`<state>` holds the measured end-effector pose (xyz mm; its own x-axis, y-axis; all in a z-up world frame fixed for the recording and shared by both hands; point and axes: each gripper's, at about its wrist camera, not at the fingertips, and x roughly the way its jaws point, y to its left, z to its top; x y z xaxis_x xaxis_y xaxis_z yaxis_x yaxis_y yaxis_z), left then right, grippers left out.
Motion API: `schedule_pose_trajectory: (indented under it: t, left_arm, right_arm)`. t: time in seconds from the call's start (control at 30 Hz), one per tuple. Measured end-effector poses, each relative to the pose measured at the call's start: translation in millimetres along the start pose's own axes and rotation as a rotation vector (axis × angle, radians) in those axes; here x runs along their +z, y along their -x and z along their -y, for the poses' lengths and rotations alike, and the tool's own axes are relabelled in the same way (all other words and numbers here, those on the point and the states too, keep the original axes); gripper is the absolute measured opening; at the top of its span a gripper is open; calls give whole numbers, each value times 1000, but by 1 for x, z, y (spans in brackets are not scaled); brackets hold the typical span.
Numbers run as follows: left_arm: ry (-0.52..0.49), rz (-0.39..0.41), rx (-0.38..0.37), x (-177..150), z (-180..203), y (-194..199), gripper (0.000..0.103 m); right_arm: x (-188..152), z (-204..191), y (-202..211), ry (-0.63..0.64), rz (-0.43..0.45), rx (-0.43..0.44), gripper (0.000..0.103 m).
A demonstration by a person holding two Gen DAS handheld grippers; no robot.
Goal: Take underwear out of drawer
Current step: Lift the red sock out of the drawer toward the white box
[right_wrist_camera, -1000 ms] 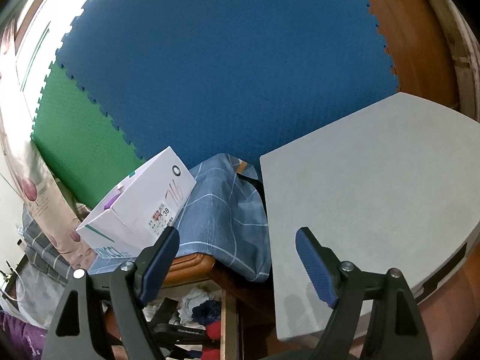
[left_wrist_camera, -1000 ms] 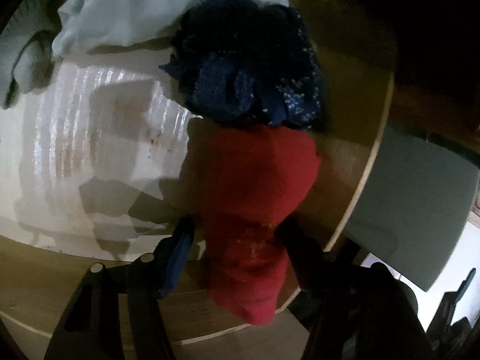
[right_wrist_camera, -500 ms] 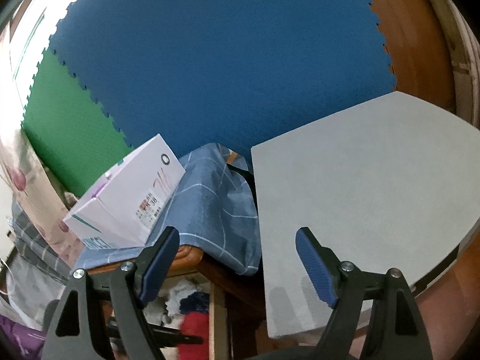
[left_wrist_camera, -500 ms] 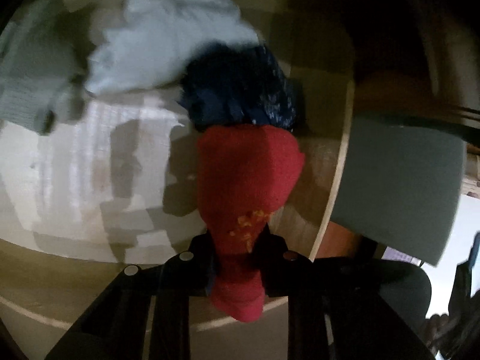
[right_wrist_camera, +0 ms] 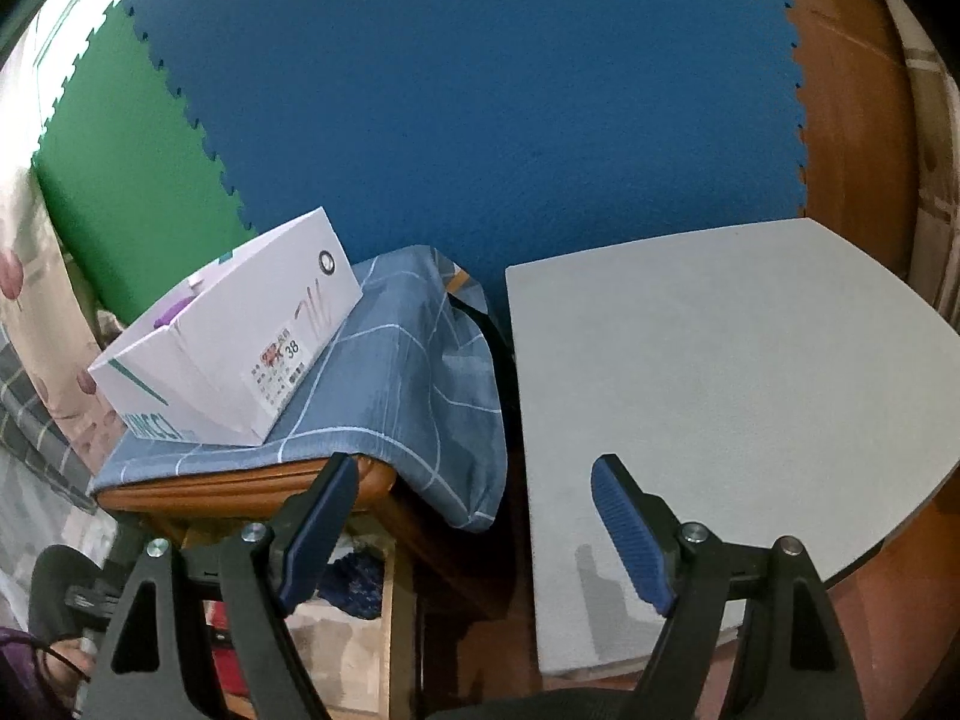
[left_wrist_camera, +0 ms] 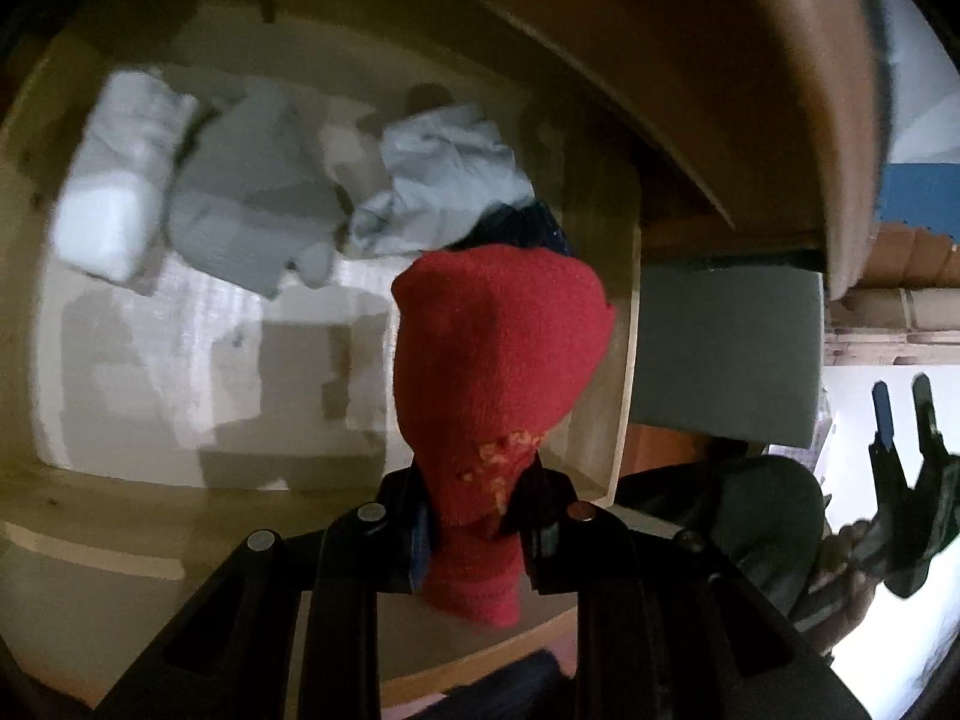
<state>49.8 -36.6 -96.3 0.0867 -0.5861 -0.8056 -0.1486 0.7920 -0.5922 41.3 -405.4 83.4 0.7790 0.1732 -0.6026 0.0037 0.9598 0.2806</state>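
Note:
My left gripper [left_wrist_camera: 471, 516] is shut on the red underwear [left_wrist_camera: 498, 354], which hangs lifted above the open wooden drawer [left_wrist_camera: 624, 372]. Below it in the drawer lie a dark blue garment [left_wrist_camera: 528, 225], a pale blue one [left_wrist_camera: 444, 192] and grey and white folded pieces [left_wrist_camera: 240, 204]. My right gripper [right_wrist_camera: 474, 531] is open and holds nothing, hovering over the front edge of a grey mat [right_wrist_camera: 720, 360]. The same gripper shows at the far right of the left wrist view [left_wrist_camera: 903, 414]. The dark blue garment [right_wrist_camera: 354, 585] and a bit of red [right_wrist_camera: 225, 669] show low in the right wrist view.
A white shoe box [right_wrist_camera: 234, 342] sits on a blue checked cloth [right_wrist_camera: 414, 384] covering the wooden cabinet top [right_wrist_camera: 240, 489] above the drawer. Blue [right_wrist_camera: 480, 108] and green [right_wrist_camera: 132, 156] foam tiles cover the floor. The cabinet top's edge [left_wrist_camera: 798, 120] overhangs the drawer.
My left gripper closed on the red underwear and lifted it up and back from the drawer, so more of the drawer shows. The right gripper drifted slightly, still open.

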Motion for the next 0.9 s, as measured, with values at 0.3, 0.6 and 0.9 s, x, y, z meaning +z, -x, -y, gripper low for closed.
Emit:
schedule_pose_trajectory:
  t: [0.3,0.6,0.9]
  left_arm:
    - [-21,84,-20,6,-16,40,20]
    - [-34,170,-56,0,-22,87,20]
    - [-112,255,-94,-18,0,143,20]
  right_arm:
    - [1,-14,-9,57,-37,-43,82]
    - [-4,-38,-13,172,-65,-64,82]
    - [-3,-40,-17,176,-83,-74,82]
